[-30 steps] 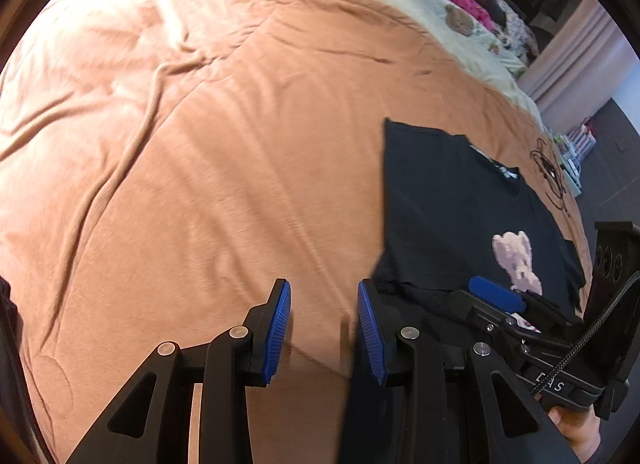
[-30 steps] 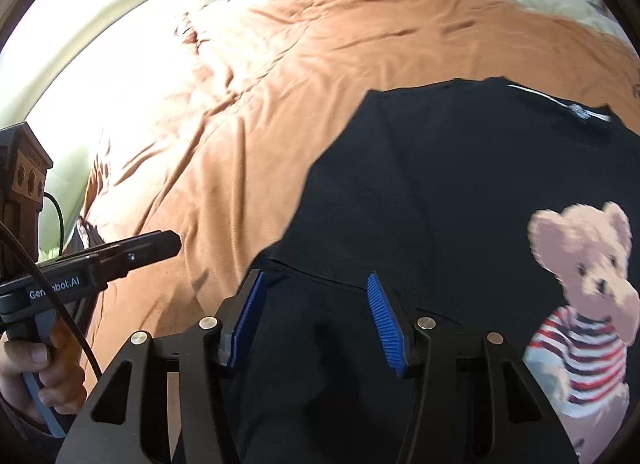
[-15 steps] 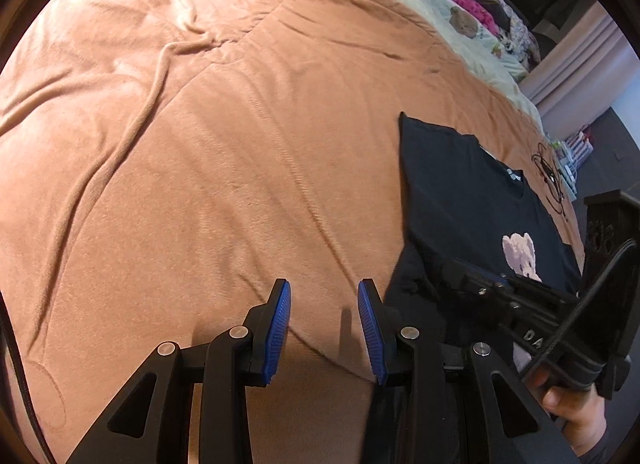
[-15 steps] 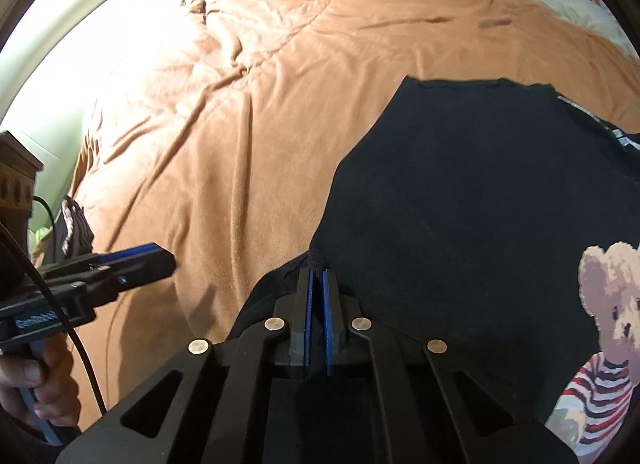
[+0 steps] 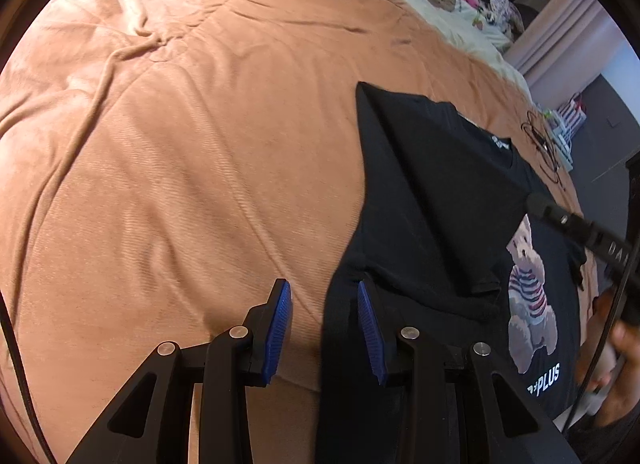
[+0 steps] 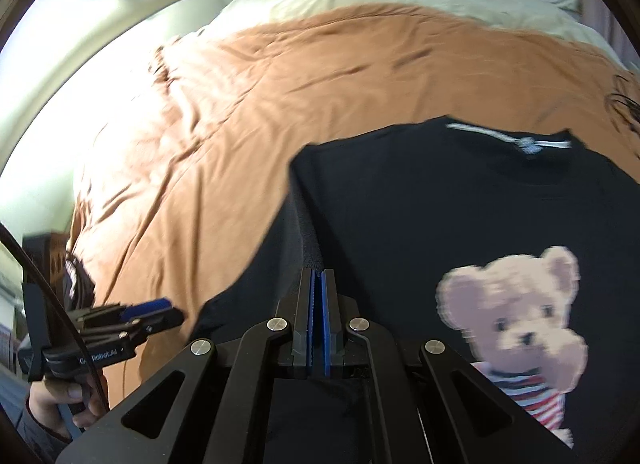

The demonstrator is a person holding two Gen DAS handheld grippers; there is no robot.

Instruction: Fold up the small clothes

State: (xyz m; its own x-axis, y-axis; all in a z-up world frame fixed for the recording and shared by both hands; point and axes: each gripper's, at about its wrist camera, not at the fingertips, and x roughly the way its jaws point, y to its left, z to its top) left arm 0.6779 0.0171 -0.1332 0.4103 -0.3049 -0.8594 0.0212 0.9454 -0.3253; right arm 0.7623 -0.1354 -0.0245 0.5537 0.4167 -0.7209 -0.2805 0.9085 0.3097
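While the black T-shirt [image 6: 460, 216] lies face up on the brown blanket [image 5: 180, 164] of the bed, the right tool [image 6: 317, 288] has its blue pads pressed together on the shirt's left sleeve, which is drawn in over the body so that a straight fold runs up the shirt's left side to the shoulder. That grip seems meant to lay the sleeve inward and narrow the garment before the longer folds. The left tool [image 5: 322, 312] stands spread, its pads either side of the shirt's lower side edge, touching nothing that I can make out; I judge it is placed there to take the hem corner next. The bear print [image 6: 516, 320] faces upward, so the neat outer face is likely to end up hidden unless the shirt gets turned.
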